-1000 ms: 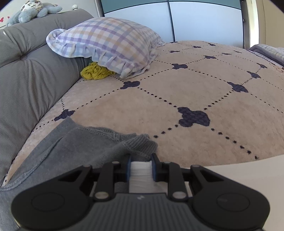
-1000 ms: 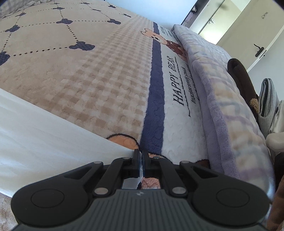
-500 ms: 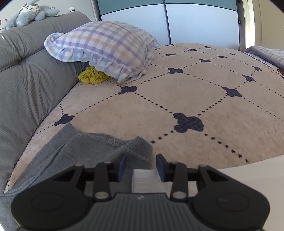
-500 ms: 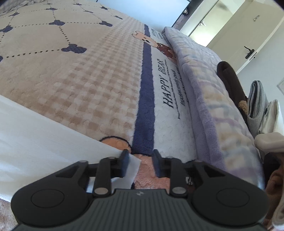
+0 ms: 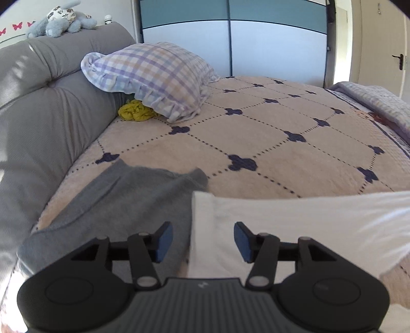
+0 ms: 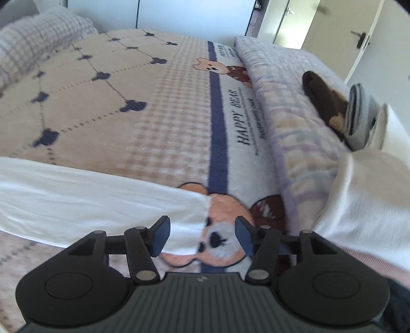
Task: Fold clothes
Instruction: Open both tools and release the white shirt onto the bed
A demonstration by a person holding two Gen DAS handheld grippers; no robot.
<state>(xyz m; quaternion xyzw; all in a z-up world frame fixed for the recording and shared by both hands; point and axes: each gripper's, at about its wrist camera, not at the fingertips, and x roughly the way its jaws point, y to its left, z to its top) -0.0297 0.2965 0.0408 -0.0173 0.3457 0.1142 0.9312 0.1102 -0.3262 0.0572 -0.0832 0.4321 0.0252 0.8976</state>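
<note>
Parting fingers of left gripper (image 5: 202, 242) and right gripper (image 6: 202, 237), above smooth white garment (image 5: 294, 220), pressing nothing.

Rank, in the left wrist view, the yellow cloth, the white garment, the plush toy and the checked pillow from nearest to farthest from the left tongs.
1. White garment: directly under the opening left tongs, not pinched.
2. Yellow cloth: up left, tucked under the pillow's edge.
3. Checked pillow: just behind it, against the headboard.
4. Plush toy: top left, on the headboard.
</note>
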